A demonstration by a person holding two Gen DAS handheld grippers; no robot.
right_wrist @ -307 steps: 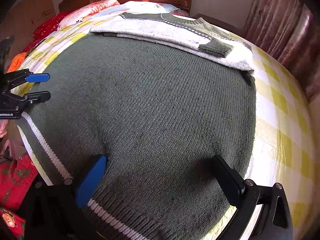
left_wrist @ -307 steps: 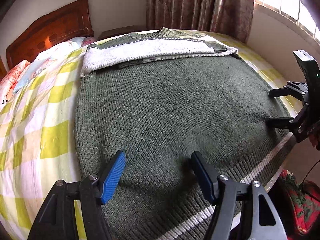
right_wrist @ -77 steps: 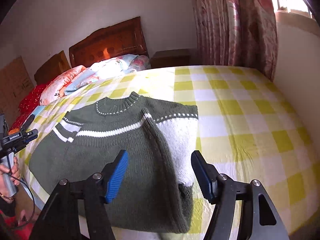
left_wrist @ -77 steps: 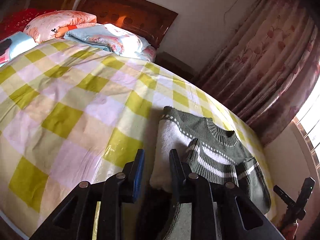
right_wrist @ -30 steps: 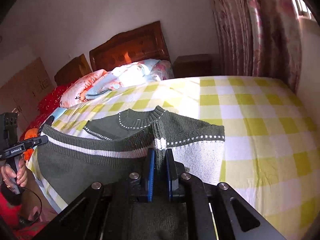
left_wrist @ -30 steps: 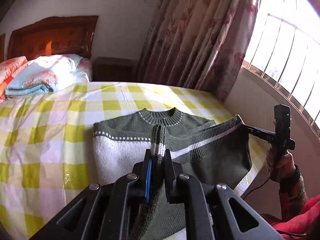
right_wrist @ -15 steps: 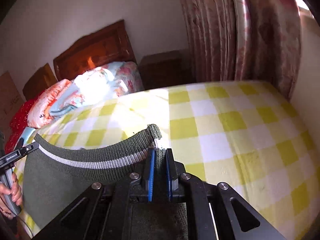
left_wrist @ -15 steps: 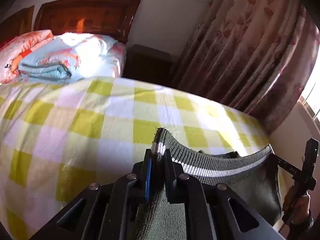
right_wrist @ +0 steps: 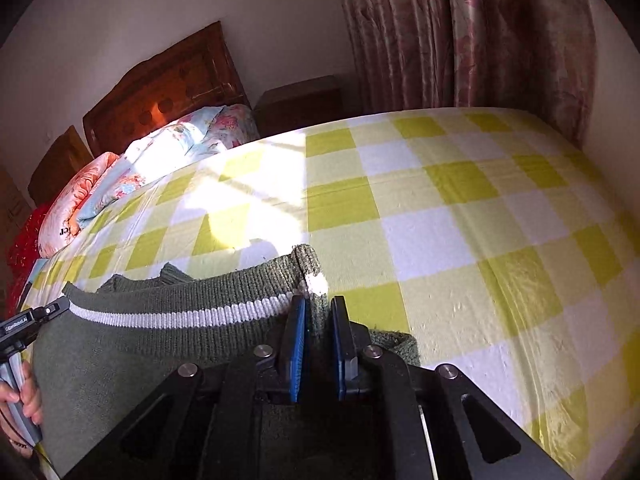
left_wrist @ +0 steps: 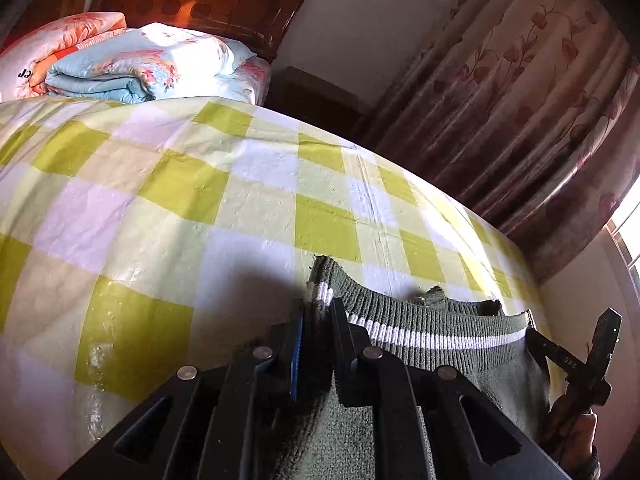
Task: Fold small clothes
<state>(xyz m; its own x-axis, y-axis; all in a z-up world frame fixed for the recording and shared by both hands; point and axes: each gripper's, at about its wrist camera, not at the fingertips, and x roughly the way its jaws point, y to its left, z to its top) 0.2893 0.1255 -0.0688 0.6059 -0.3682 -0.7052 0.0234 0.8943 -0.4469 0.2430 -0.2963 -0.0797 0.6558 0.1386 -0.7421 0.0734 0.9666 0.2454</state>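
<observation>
Both grippers pinch the striped hem of the sweater [left_wrist: 420, 332]: the left gripper [left_wrist: 318, 312] on one corner, the right gripper [right_wrist: 318, 312] on the other, the fabric stretched between them low over the bed [left_wrist: 180, 208]. I judge a thick ribbed knit could slip from either pinch, or land skewed, spoiling the fold. Beyond, glossy checked sheet, then soft folded quilts [left_wrist: 140, 68].

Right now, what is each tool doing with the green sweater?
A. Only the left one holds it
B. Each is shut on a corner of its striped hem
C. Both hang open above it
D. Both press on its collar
B: the left tool and the right tool each pinch one end of the white-striped hem of the green sweater, stretched between them over the checked bedsheet.
</observation>
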